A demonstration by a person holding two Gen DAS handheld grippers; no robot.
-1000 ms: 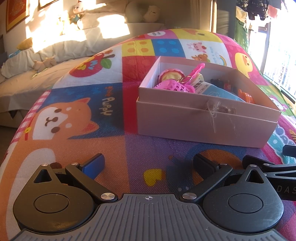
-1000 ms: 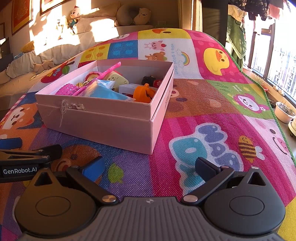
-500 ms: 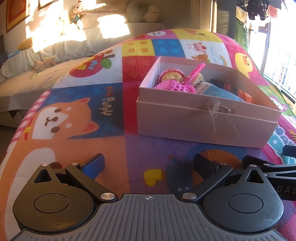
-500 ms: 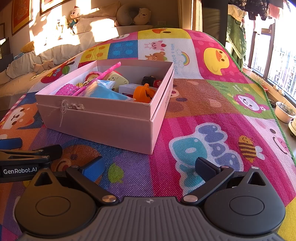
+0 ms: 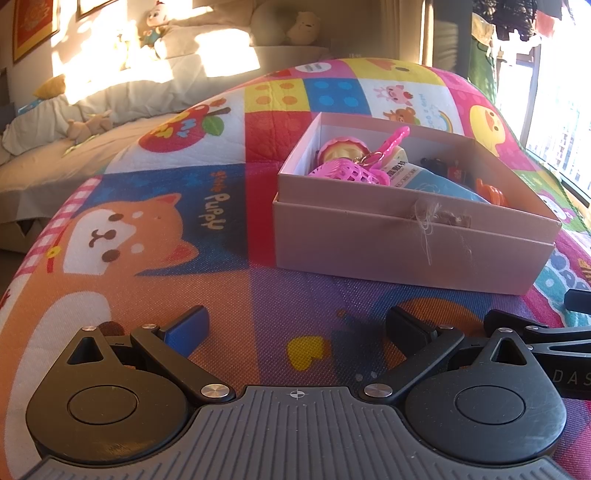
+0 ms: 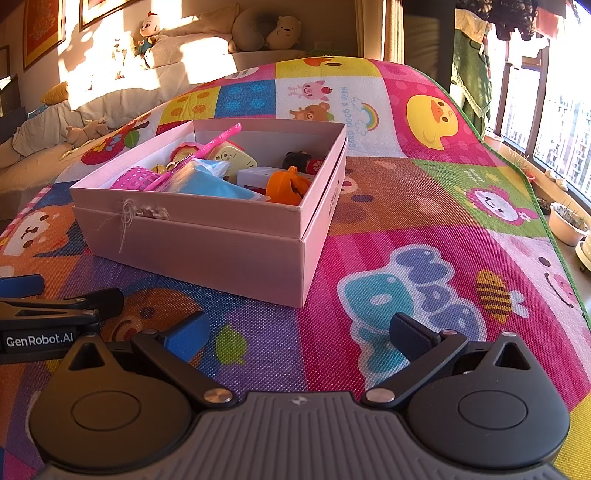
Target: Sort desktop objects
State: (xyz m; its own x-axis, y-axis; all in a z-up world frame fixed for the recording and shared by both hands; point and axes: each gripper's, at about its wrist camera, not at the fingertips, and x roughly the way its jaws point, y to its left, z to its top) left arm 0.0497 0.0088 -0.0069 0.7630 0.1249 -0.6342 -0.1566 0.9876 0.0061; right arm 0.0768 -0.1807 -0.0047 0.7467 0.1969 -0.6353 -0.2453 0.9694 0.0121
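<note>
A pink cardboard box (image 5: 406,243) (image 6: 207,251) sits on the colourful play mat. Inside lie a pink toy basket (image 5: 347,171) (image 6: 135,177), a pink stick (image 6: 218,140), a blue packet (image 6: 207,182), an orange toy (image 6: 286,186), a yellow toy (image 6: 234,158) and a small dark figure (image 6: 297,158). My left gripper (image 5: 295,328) is open and empty, low over the mat in front of the box. My right gripper (image 6: 299,332) is open and empty, in front of the box's right corner. Each gripper shows at the edge of the other's view.
The cartoon-patterned mat (image 6: 424,221) spreads around the box. A bed with pillows and stuffed toys (image 6: 147,33) lies behind on the left. Windows and potted plants (image 6: 567,223) stand along the right edge.
</note>
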